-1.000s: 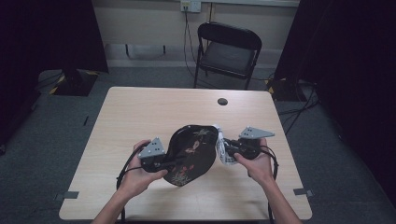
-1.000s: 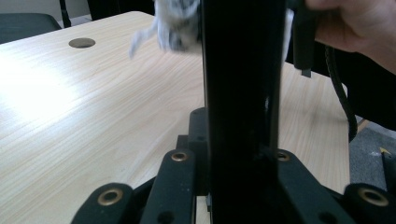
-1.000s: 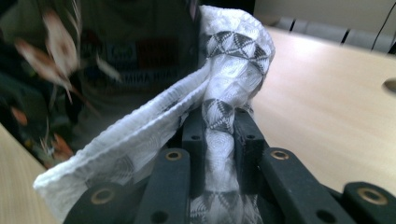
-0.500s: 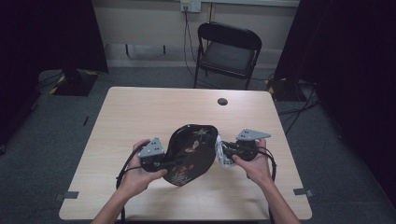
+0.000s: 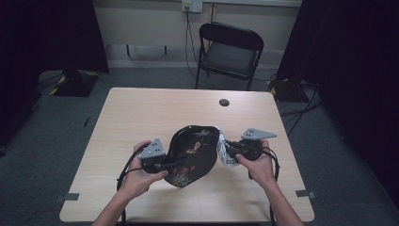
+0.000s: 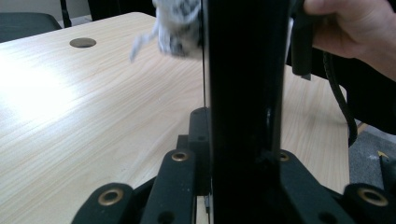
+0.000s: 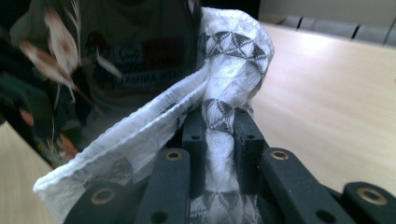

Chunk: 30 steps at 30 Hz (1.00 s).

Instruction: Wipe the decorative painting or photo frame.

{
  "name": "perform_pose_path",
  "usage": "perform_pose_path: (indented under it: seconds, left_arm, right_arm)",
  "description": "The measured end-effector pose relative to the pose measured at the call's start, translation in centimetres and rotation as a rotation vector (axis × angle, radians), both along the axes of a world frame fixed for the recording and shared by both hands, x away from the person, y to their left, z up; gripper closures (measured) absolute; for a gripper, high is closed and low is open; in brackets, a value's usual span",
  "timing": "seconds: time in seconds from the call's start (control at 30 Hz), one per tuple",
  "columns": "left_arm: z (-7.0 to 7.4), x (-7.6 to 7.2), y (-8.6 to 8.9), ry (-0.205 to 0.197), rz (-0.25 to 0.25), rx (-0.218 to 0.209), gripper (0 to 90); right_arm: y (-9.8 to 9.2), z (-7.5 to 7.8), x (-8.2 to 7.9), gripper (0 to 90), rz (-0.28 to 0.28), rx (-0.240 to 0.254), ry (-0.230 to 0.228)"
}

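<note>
- Now, eyes on the black tray [image 5: 193, 155]: glossy lacquer, oval-ish with a wavy rim, painted with pale flowers and reddish sprigs, and it's tilted up on edge over the near middle of the worktop [image 5: 141, 117].
- Left gripper [image 5: 165, 165] has it by the near-left rim; in the left gripper view the tray's dark edge [image 6: 243, 93] runs straight up between the jaws, which are clamped tight on it.
- Over to the right gripper [image 5: 225, 151]: jaws pulled together on a white cloth [image 5: 222, 153] with a grey triangle pattern.
- From the right gripper view, that cloth [image 7: 219, 93] is bunched and pinched between the pads, a ribbed hem trailing off to the left, and its bulging end sits against the tray's shiny face [image 7: 93, 70].
- Cloth meets tray at the tray's right rim in the high view, just beside the right hand [image 5: 256, 162].
- Left hand [image 5: 139, 172] wraps its gripper's body near the worktop's front edge.
</note>
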<state>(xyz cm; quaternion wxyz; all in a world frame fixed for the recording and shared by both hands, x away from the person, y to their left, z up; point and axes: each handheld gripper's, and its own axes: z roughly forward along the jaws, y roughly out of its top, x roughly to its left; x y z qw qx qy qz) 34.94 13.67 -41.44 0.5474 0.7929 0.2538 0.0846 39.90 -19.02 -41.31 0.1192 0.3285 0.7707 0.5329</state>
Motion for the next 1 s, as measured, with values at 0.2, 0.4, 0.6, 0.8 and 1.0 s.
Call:
perform_pose_path:
  seconds: [0.2,0.4,0.6,0.8,1.0]
  left_arm:
    - [0.0,0.0,0.0,0.003,0.001,-0.002,80.3]
    - [0.0,0.0,0.0,0.004,0.003,-0.005,80.3]
    - [0.0,0.0,0.0,0.009,0.002,-0.005,80.5]
    - [-0.1,0.0,0.0,0.012,0.002,-0.008,80.5]
    - [-0.1,0.0,0.0,0.012,0.005,-0.008,80.6]
  right_arm:
    - [0.0,-0.1,-0.1,79.0,0.000,0.004,0.004]
    - [0.3,-1.4,0.1,79.0,0.004,-0.028,0.046]
    - [0.2,-2.0,0.1,79.1,0.008,-0.071,0.088]
    - [0.1,-1.0,0.0,79.1,0.008,-0.021,0.041]
    - [-0.2,0.5,-0.5,79.1,-0.018,0.011,-0.027]
